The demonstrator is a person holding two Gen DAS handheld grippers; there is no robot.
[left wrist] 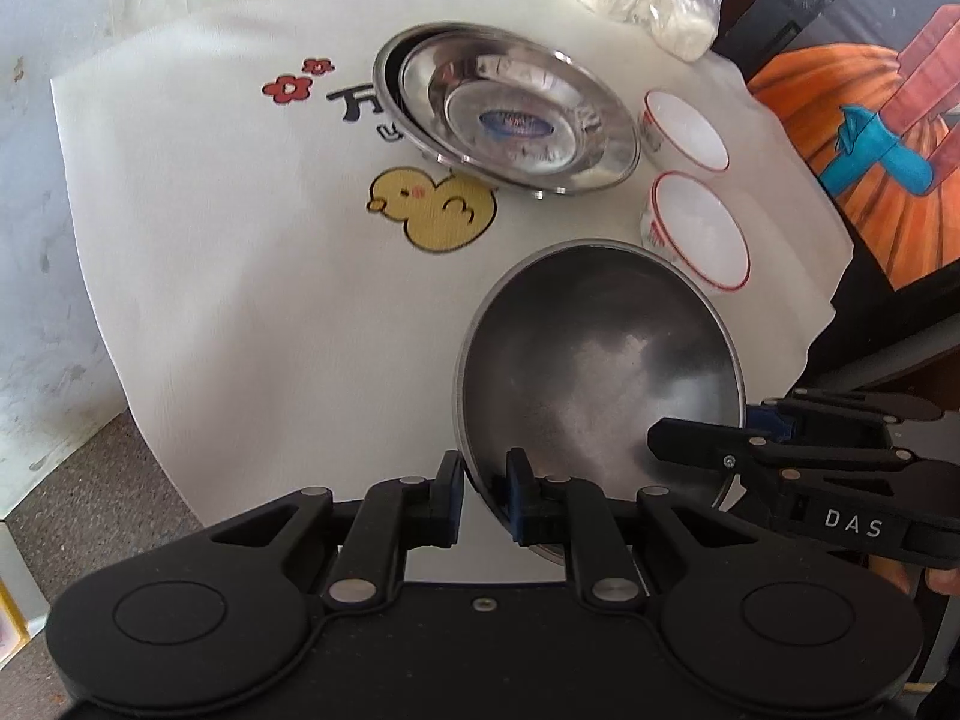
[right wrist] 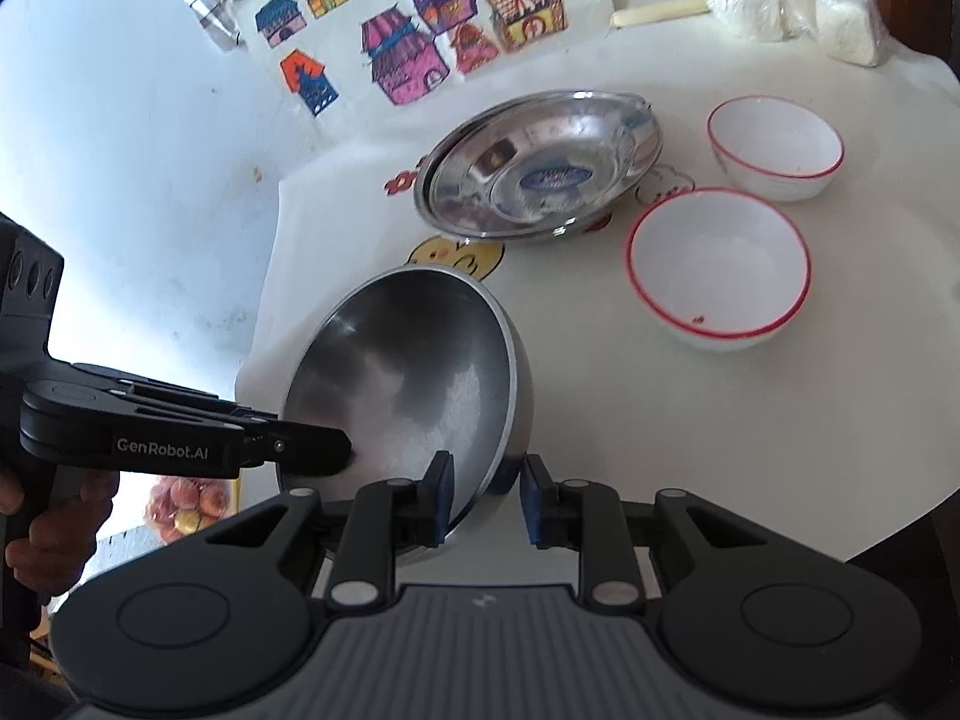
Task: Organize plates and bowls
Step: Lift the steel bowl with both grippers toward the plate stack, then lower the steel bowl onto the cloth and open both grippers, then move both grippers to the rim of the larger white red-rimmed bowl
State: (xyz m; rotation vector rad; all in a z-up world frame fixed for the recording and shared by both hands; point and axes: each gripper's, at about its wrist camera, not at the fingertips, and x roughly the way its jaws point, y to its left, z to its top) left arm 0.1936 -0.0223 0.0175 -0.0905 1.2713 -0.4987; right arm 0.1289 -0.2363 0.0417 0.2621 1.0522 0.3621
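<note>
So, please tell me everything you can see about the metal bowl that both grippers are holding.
The steel bowl is round and deep, with a dull brushed inside, a thin bright rim and nothing in it. It is tilted steeply, its opening facing both cameras, above the near edge of the white printed cloth. The left gripper pinches its rim from one side; the right gripper straddles the opposite rim, one finger inside, one outside. It touches nothing else and sits apart from the steel plates and white bowls.

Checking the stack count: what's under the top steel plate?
A second steel plate sits under the top steel plate; only its rim shows, at the left edge. The rest is covered, so I can't tell if anything lies further below.
</note>
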